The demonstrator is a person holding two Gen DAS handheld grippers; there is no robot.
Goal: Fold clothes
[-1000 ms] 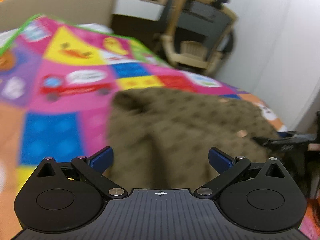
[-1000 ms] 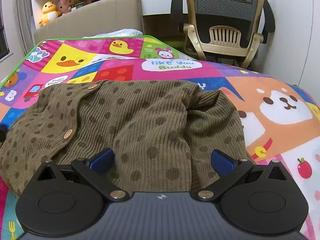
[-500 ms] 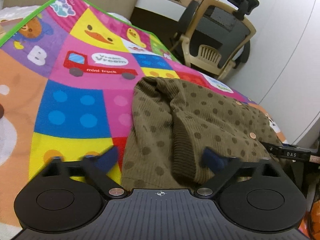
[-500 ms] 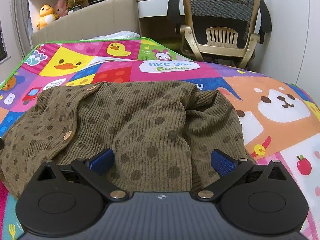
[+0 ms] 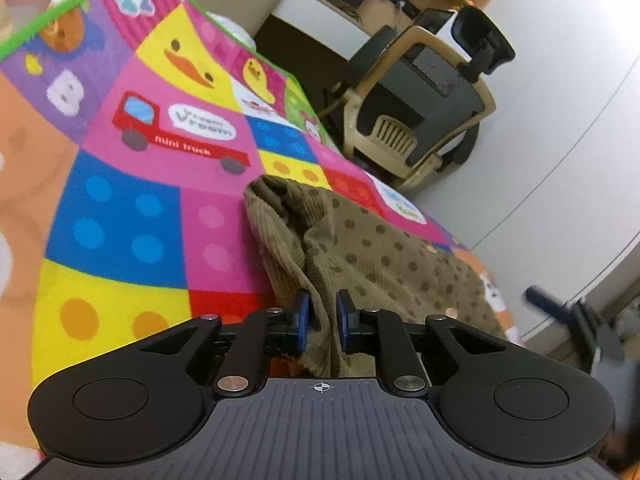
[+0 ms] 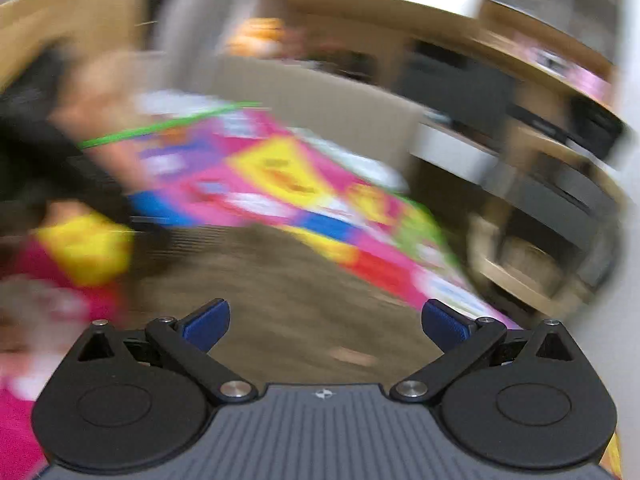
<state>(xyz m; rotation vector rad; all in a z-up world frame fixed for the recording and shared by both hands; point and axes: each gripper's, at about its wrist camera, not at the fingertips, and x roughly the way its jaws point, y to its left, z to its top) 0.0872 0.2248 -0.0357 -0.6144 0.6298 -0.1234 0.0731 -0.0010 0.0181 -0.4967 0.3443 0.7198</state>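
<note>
A brown corduroy cardigan (image 5: 372,248) with dark dots and small buttons lies on a bright patchwork play mat (image 5: 132,208). My left gripper (image 5: 322,318) is shut on a fold of the cardigan's near edge, with the cloth pinched between its blue pads. In the right wrist view everything is smeared by motion; the cardigan (image 6: 288,280) shows as a brown blur ahead of my right gripper (image 6: 324,318), which stands open with nothing between its fingers. The right gripper's blue tip (image 5: 538,296) shows blurred at the right edge of the left wrist view.
An office chair (image 5: 424,108) with a tan frame stands past the mat's far edge, beside a desk (image 5: 320,4). A white wall (image 5: 560,120) runs along the right. A beige headboard (image 6: 320,104) and shelves (image 6: 540,64) appear blurred behind the mat.
My left gripper has shut on the cardigan's near edge and tilted. My right gripper has swung fast to the left, blurring its view, and stays open.
</note>
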